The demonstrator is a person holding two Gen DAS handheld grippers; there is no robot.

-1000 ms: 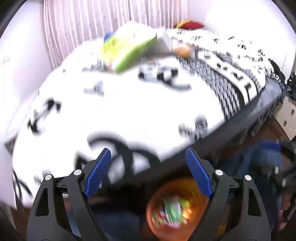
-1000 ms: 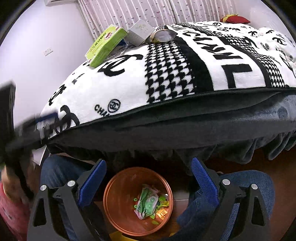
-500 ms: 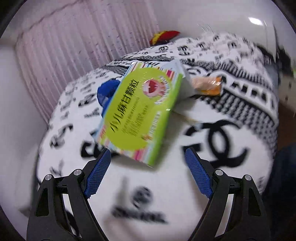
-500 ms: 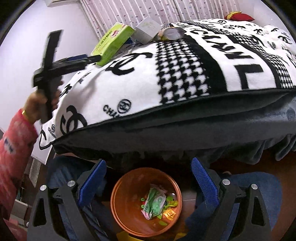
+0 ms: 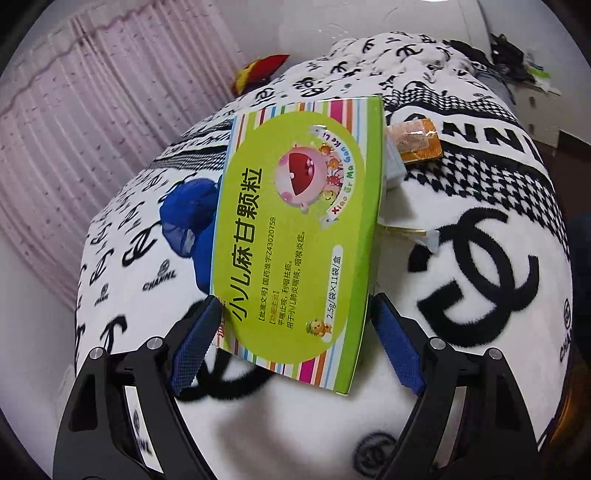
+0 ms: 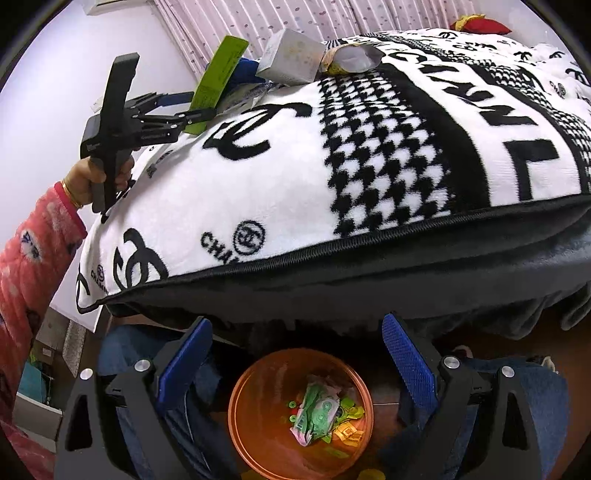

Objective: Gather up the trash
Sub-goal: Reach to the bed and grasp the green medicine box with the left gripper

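A green medicine box (image 5: 299,229) lies tilted on the black-and-white blanket (image 5: 480,332), leaning on a blue cloth bag (image 5: 188,218). My left gripper (image 5: 295,302) is open, and its blue pads flank the box's near end. The right wrist view shows the same: the left gripper (image 6: 195,107) at the lower end of the green box (image 6: 218,74). My right gripper (image 6: 297,323) hangs open and empty above an orange bin (image 6: 240,398), which holds green wrappers (image 6: 317,413).
Beyond the green box lie a pale box (image 6: 291,55), a foil pouch (image 6: 351,57) and an orange wrapper (image 5: 417,140). A red and yellow thing (image 6: 480,24) sits at the bed's far end. A pink sleeve (image 6: 33,258) and jeans-clad legs (image 6: 517,406) border the bin.
My left gripper has swung from the bed's edge near the bin across the blanket to the green box, rolling as it went; the box now sits between its jaws. The right gripper barely shifted.
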